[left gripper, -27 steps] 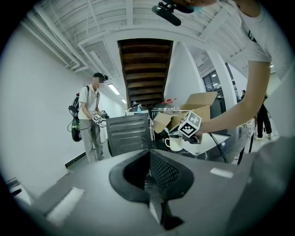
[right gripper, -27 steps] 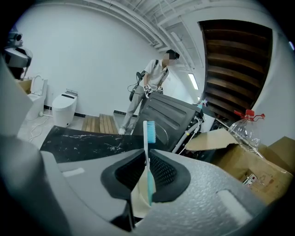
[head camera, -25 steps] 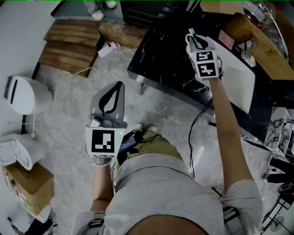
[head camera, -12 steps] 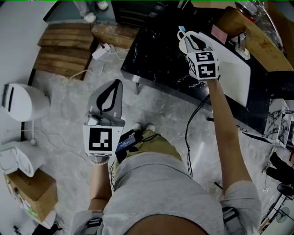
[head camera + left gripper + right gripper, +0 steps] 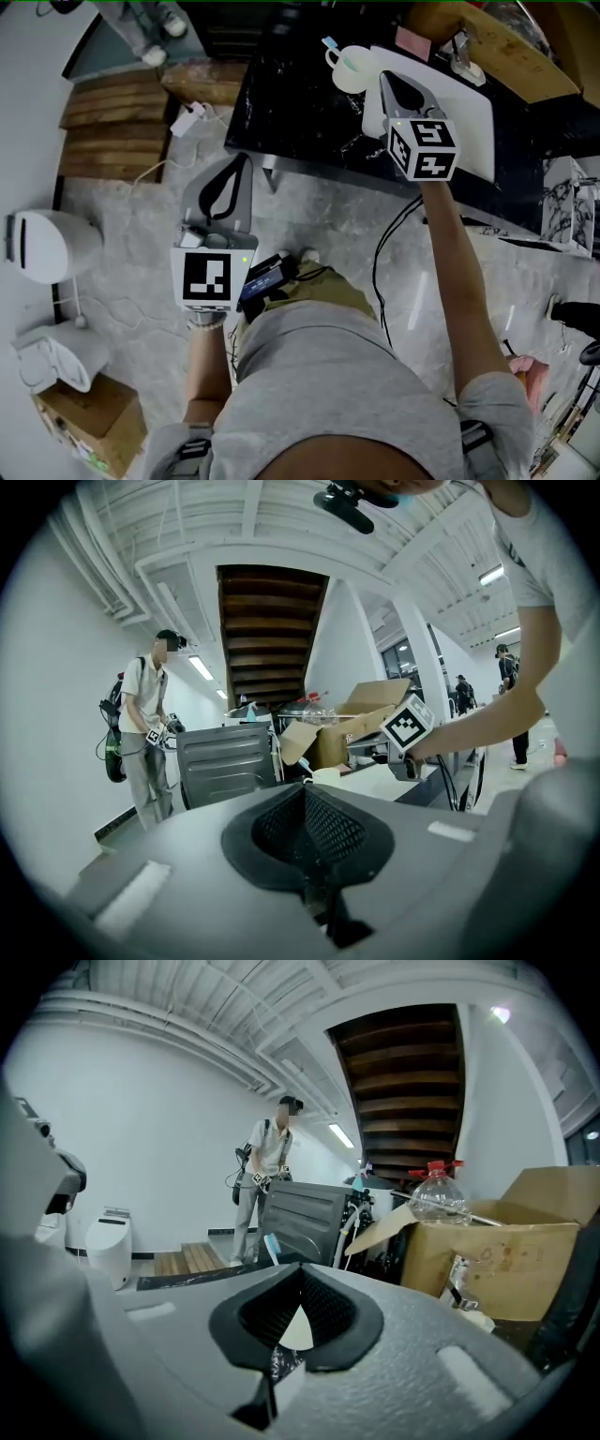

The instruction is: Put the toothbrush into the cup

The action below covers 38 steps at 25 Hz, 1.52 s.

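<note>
A white cup (image 5: pixel 349 67) stands on the black marble table (image 5: pixel 281 103), and a toothbrush (image 5: pixel 331 44) with a blue head leans in it. My right gripper (image 5: pixel 382 79) hovers just right of the cup, shut, with nothing between its fingers. In the right gripper view the cup (image 5: pixel 298 1327) shows through the gap behind my right gripper (image 5: pixel 300 1267), and the toothbrush (image 5: pixel 271 1244) pokes up above the jaws. My left gripper (image 5: pixel 247 161) hangs shut and empty over the floor, short of the table. From my left gripper (image 5: pixel 305 787) the cup (image 5: pixel 325 775) is seen far off.
A white basin (image 5: pixel 478 122) and a cardboard box (image 5: pixel 506 47) sit on the table right of the cup. Wooden steps (image 5: pixel 103 122) and a white toilet (image 5: pixel 47 246) are on the floor at left. A person (image 5: pixel 145 733) stands in the background.
My right gripper was over the cup with the toothbrush at its tips; now it has drawn back to the cup's right, and the cup with the toothbrush stands alone. The left gripper barely moved.
</note>
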### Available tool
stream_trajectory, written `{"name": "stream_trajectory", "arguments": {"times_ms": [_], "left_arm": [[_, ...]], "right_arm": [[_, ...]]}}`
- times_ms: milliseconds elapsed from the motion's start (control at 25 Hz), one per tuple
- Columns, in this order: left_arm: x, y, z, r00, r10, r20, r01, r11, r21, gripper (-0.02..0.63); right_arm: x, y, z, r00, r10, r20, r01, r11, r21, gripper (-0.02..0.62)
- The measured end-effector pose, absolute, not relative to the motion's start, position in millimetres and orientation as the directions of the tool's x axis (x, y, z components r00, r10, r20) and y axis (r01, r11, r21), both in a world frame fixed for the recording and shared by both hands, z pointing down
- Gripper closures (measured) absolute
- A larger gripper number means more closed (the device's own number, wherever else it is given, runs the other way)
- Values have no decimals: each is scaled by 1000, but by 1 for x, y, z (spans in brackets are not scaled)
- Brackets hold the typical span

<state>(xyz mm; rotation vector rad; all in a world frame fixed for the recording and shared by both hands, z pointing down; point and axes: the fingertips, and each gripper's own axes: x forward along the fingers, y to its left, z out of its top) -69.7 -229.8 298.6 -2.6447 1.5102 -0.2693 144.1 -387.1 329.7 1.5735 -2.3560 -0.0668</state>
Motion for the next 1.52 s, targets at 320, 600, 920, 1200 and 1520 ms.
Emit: {"name": "stream_trajectory", "arguments": {"times_ms": [320,600,920,1200,1520], "left_arm": [[-47,-230,292,565,-821,87,-806,-571,-153,595],[-33,-229,289,615,-785,81,-770,-619,-153,595],[-25,-227,298,652,-750,109,-738,-661,-134,595],[-18,-228,309,676,-726,127,-713,-688,-136,594],[-6,-230,304,703,-703,112,-687,-711,-149,595]], "right_arm": [[160,-320,319,-294,-936,194,-922,331,202,600],[164,-266,318,-254,-950,180,-939,287,190,600],[172,-218,325,-211,-962,176,-965,234,119,600],[170,-206,333,-202,-962,187,-971,221,89,595],[168,-209,333,-193,-963,189,-974,211,79,595]]}}
